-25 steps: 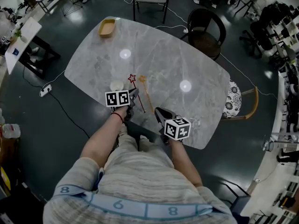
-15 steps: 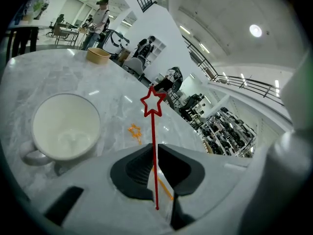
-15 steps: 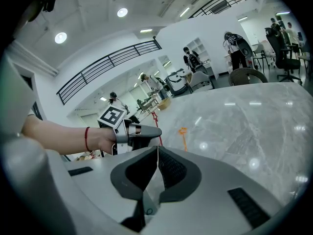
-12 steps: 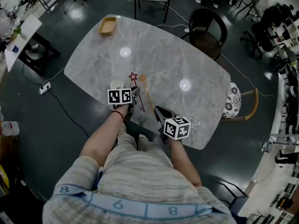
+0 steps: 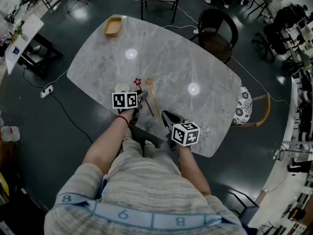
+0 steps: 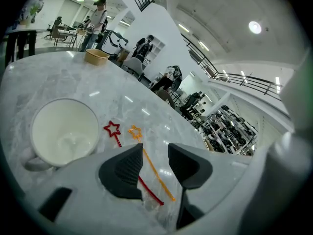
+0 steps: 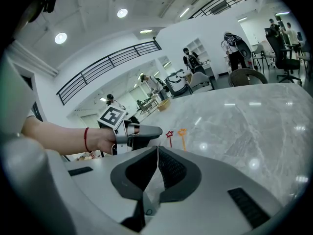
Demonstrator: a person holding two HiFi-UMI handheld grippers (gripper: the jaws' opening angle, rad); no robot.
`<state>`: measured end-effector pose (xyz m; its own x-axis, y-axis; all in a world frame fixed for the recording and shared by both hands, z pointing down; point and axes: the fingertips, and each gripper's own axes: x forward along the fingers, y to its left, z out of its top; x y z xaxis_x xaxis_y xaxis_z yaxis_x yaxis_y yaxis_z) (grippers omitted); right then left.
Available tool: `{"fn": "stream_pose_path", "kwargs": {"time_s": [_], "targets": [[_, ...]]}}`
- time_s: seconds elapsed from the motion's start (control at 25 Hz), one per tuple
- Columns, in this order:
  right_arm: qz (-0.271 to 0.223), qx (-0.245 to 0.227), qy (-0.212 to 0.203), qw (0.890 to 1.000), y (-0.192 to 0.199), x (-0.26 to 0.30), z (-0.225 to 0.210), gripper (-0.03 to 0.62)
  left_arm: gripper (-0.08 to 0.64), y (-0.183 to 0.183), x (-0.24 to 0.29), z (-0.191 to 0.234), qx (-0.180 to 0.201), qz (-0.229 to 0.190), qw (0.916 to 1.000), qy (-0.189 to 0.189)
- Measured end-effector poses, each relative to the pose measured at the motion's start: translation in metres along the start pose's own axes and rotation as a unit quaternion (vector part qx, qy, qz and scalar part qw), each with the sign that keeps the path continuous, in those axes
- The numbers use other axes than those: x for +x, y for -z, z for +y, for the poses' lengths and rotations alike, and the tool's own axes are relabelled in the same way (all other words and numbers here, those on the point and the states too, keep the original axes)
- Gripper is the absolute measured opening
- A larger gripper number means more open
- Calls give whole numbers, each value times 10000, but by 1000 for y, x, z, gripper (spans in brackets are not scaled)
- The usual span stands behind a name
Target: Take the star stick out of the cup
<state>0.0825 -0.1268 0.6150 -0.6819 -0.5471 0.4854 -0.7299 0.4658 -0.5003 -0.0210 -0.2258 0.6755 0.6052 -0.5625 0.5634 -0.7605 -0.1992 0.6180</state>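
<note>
— Risk from here?
— Left gripper (image 6: 154, 153) has just spread its jaws. The red star stick (image 6: 113, 131) lies flat just right of the empty cup (image 6: 63, 133), its tail under them. A careless pull-back could drag it.
— Room?
— Open table (image 5: 195, 58) beyond the cup, with the edge close behind. Right gripper (image 7: 157, 153) is pressed together, empty.

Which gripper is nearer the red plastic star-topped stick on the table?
Left. The left gripper has just been opening its jaws, the red star stick lying between them. The right gripper, shut, sits apart to the stick's right.
</note>
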Motion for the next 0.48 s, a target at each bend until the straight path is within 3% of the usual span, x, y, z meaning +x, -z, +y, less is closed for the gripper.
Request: {"fn": "stream_pose_path", "kwargs": {"time_s": [0.48], "targets": [[-2,-116,-83,9999,-6,2,8,11,156,-8,-13,-17,-223,-367,9976,552]]}}
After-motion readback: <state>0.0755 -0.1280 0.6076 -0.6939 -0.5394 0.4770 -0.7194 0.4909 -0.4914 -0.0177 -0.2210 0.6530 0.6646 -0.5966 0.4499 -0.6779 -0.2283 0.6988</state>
